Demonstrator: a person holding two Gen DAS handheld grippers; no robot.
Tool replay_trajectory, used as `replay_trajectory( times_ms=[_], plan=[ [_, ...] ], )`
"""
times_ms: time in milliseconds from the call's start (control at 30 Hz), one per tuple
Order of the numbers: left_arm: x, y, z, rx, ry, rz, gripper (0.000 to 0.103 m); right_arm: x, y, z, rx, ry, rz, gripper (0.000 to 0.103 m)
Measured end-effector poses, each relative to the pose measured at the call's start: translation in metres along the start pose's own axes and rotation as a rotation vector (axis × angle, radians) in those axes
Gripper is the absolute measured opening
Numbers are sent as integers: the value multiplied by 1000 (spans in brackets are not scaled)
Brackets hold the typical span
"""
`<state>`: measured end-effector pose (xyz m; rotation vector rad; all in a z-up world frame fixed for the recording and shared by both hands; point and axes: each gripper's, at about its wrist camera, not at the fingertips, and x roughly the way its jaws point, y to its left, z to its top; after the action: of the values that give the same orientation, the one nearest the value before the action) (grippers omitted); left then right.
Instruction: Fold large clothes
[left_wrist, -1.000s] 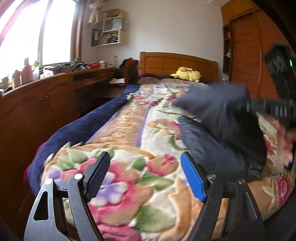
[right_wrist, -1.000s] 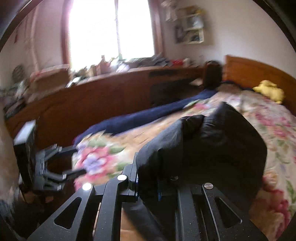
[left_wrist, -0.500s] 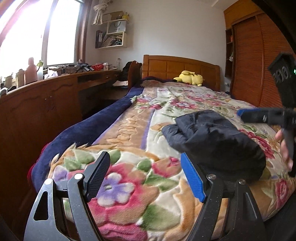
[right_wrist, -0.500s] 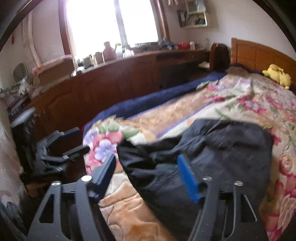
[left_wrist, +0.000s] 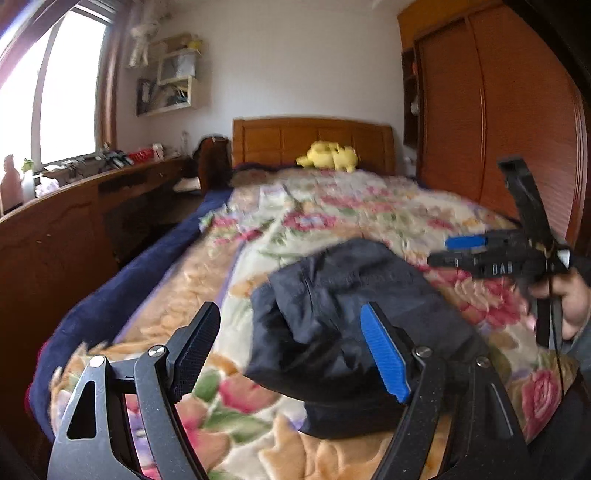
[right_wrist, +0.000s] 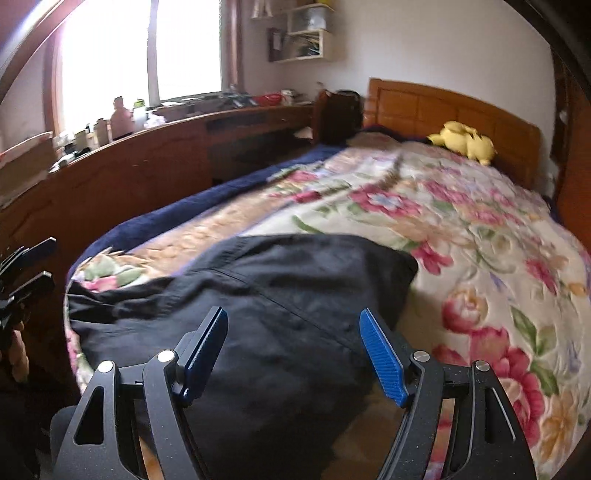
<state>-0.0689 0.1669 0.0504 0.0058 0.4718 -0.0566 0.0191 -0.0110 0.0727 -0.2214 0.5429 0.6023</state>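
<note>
A folded dark garment (left_wrist: 354, 317) lay on the floral blanket (right_wrist: 480, 229) near the foot edge of the bed (left_wrist: 314, 136), with a yellow plush toy (right_wrist: 463, 142) far off by the headboard. Both grippers, left (left_wrist: 291, 350) and right (right_wrist: 293, 354), hovered just above it, jaws wide and holding nothing.

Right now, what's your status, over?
Left claw open, empty. Right claw open, empty. Dark navy folded garment lying on floral quilted bedspread. Nothing in the way.
</note>
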Motion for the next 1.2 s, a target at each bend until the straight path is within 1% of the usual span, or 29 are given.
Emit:
replay_trajectory(
  times_ms=[100, 167, 300, 400, 500, 667, 767, 867, 967, 1067, 1200],
  plan=[
    [13, -2, -20, 8, 58, 9, 79, 13, -10, 4, 11, 20, -15, 76],
    [18, 0, -33, -14, 91, 5, 79, 10, -13, 8, 12, 30, -27, 76],
    [28, 5, -54, -78, 149, -19, 79, 22, -24, 11, 20, 73, -51, 76],
    [32, -1, -63, -84, 166, -17, 79, 49, -34, 15, 36, 110, -61, 80],
    [34, -5, -66, -80, 174, -14, 79, 67, -39, 17, 59, 144, -42, 84],
    [37, -6, -71, -85, 191, -21, 79, 91, -45, 23, 108, 159, -12, 93],
    [38, -6, -72, -104, 201, -26, 79, 105, -45, 25, 111, 176, -4, 96],
    [36, -10, -73, -104, 209, -14, 79, 114, -49, 23, 133, 184, 30, 96],
    [32, -12, -72, -113, 219, -27, 79, 120, -52, 21, 143, 204, 61, 96],
    [26, -11, -75, -132, 230, -57, 79, 127, -58, 19, 159, 222, 97, 96],
    [25, -3, -82, -197, 259, -115, 79, 129, -58, 17, 152, 220, 113, 94]
  ],
)
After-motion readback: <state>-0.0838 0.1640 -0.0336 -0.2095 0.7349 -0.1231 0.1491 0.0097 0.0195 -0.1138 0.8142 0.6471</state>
